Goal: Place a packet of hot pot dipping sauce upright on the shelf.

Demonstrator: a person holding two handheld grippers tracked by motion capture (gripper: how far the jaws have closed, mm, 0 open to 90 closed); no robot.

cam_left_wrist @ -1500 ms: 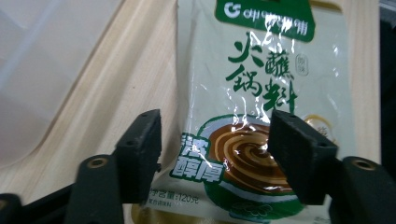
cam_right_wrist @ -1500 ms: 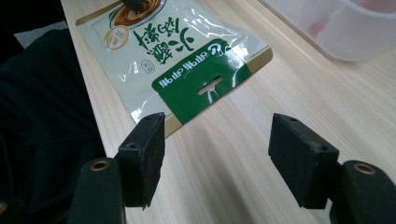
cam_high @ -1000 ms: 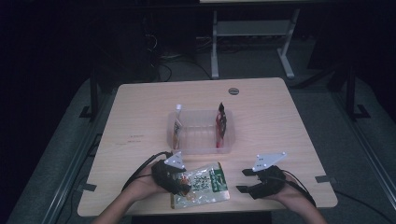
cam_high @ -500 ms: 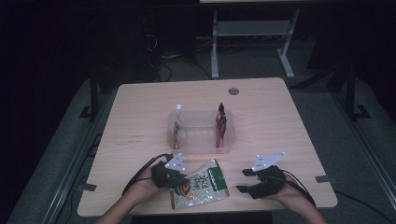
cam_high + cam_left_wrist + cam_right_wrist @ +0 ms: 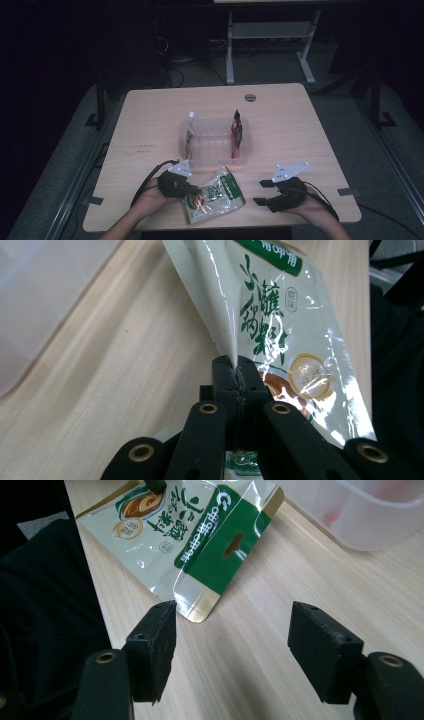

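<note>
While the left gripper [image 5: 235, 371] has its fingers pinched tight on the pouch [image 5: 214, 195] — low centre, on the worktop [image 5: 150, 120] — the right gripper's [image 5: 232, 650] fingers stand wide apart, empty.

lab/test rig | my wood table [image 5: 150, 125] alone on grey floor [image 5: 65, 165] | cables [image 5: 170, 65], metal stand [image 5: 270, 45] behind, dark rm

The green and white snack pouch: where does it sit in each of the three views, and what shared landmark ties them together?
High view: snack pouch lies at the table's near edge, its left end in the left tongs.
Left gripper view: it rises from the closed jaws, filling the upper right.
Right gripper view: upper left, beyond the open right tongs.
Shared landmark: the clear plastic bin behind the pouch.
</note>
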